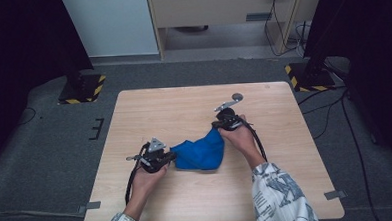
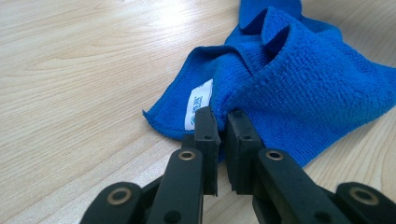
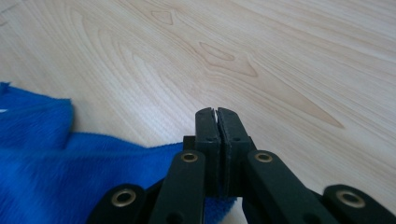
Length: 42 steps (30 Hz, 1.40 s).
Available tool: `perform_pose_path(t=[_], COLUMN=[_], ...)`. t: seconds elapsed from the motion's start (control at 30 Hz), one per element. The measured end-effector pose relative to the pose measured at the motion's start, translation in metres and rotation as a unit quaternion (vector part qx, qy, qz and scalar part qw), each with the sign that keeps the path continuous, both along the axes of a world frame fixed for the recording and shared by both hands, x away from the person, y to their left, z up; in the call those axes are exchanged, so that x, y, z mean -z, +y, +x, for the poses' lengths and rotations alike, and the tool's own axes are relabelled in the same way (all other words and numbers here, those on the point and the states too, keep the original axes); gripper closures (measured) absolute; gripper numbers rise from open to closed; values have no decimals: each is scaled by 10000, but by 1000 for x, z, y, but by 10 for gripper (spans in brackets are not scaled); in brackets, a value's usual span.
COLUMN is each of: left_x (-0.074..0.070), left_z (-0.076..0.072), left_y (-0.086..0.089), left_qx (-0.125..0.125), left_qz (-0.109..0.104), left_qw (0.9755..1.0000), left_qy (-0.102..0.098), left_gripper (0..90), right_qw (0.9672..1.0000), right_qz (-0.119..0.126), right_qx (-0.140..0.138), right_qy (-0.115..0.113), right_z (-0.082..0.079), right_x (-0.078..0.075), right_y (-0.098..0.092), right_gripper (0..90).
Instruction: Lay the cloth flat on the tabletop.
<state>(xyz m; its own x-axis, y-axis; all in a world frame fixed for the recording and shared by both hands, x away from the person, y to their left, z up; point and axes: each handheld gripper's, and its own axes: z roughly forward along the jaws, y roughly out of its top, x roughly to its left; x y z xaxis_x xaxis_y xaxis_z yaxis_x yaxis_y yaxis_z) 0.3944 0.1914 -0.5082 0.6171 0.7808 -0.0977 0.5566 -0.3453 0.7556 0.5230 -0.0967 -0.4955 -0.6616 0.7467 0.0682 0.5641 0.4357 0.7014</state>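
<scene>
On bare table (image 1: 184, 106), blue cloth (image 1: 201, 153) between both tongs.

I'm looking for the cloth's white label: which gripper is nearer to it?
Left. The left gripper pinches a fold of the blue cloth right beside the white label. The right gripper, jaws shut, is at the cloth's raised far corner.

Table (image 1: 184, 111): pale wood-grain top, square — bare along its far edge.
Tape tabs (image 1: 89, 205): grey, at the near left and near right corners.
Floor (image 1: 50, 147): dark grey carpet around the table.
Stand bases (image 1: 82, 89): two, hazard-striped black and yellow — beyond the far corners.
Cables (image 1: 329, 104): black, trailing over the floor at right.
Cabinet (image 1: 219, 9): light wood, at back.
</scene>
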Motion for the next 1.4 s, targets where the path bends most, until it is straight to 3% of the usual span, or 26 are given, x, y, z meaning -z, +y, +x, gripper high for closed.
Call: perform_pose_path(t=[0.33, 0.5, 0.73, 0.93, 1.13, 1.4], left_x=[3, 4, 7, 9, 4, -3], left_z=[2, 3, 6, 8, 5, 4], left_y=[-2, -2, -1, -1, 9, 26], left_qx=[-4, 18, -25, 14, 20, -131], left_qz=[118, 161, 192, 191, 8, -316], left_qw=[9999, 9999, 9998, 9998, 10000, 9993], left_qy=[34, 44, 69, 78, -30, -144], left_gripper=[837, 838, 837, 821, 769, 805], right_qw=[9989, 9979, 9968, 9970, 9964, 9956], right_qz=[381, 525, 612, 581, 642, 714], right_qx=[87, 186, 329, 268, 323, 404], right_qy=[-252, -341, -395, -441, -451, -445], right_z=[-47, -60, -76, -98, -104, -105], right_x=[-12, -18, -19, -10, 0, 3], right_y=[-42, -60, -81, -92, -98, -103], right_gripper=[887, 887, 888, 888, 887, 886])
